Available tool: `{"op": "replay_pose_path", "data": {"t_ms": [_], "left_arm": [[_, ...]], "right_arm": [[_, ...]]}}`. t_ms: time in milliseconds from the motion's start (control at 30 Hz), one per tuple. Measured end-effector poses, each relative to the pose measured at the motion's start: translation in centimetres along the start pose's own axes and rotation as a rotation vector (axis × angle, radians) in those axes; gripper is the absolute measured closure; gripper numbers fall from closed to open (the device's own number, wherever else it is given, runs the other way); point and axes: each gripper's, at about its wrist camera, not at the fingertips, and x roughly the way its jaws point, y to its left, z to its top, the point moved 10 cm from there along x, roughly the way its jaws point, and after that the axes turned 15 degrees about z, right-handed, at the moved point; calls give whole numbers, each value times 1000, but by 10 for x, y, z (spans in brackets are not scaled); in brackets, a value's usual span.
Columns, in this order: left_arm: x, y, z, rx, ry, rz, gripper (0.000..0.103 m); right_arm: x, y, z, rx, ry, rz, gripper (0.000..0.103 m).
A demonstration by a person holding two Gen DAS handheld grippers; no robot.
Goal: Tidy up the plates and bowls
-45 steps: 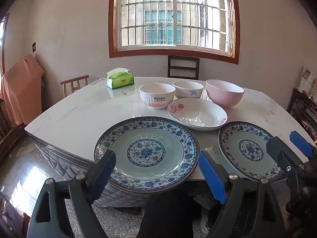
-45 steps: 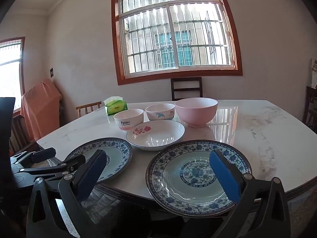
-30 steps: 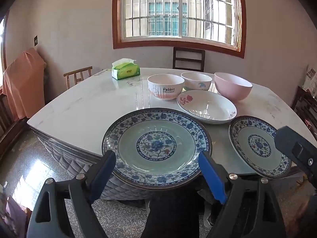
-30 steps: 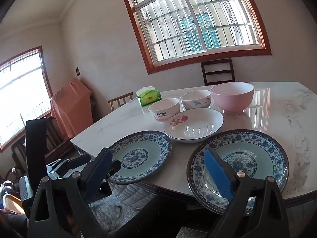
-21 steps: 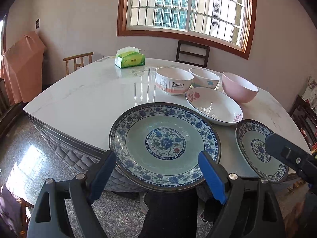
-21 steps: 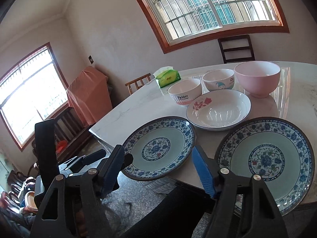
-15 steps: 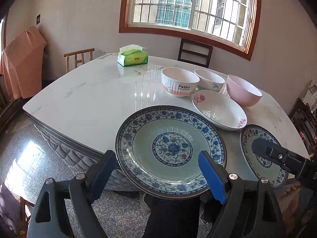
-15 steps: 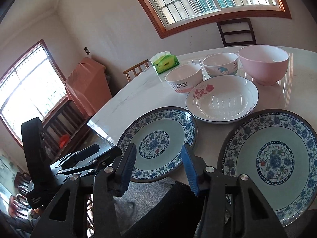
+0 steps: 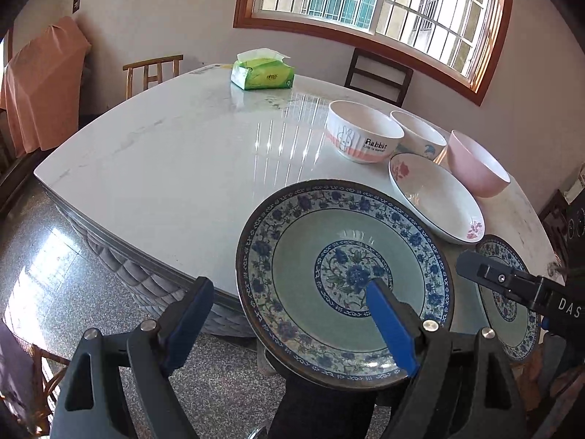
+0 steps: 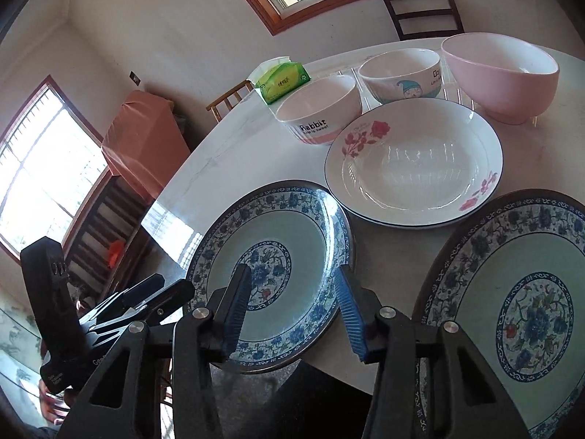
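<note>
Two blue-patterned plates at near table edge (image 9: 146, 168), both overhanging it; left plate (image 10: 270, 274), right plate (image 10: 519, 303) just beside. White flowered dish (image 10: 413, 164) behind them; three bowls farther back: rabbit bowl (image 10: 318, 109), cartoon bowl (image 10: 400, 73), pink bowl (image 10: 501, 73). Nothing stacked yet. Step: approach for first pick. Right gripper (image 10: 292, 307) over left plate, fingers spread, nothing held. Left gripper (image 9: 292, 325) spread wide, empty, off near edge. Next, likely: pinch overhanging rim, lift, stack on matching plate.

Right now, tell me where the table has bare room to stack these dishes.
Bare marble runs from the tissue pack down to the table's near-left edge, left of the Rabbit bowl and the left blue plate. The right side is crowded with bowls and plates.
</note>
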Motion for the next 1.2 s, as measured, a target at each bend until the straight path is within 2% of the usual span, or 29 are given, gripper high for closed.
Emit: {"op": "replay_pose_path", "data": {"t_ms": [633,967,1200], "left_arm": [[21,7,4,1,42,11,16],[25,2,3,23,53,-4,16],[31,2,0,14,89,-22,17]], "right_arm": [[31,-9,9,48,67,20,55],[39,-11,13,55,78,34,54],[43,-13,16,54,86,29,54]]}}
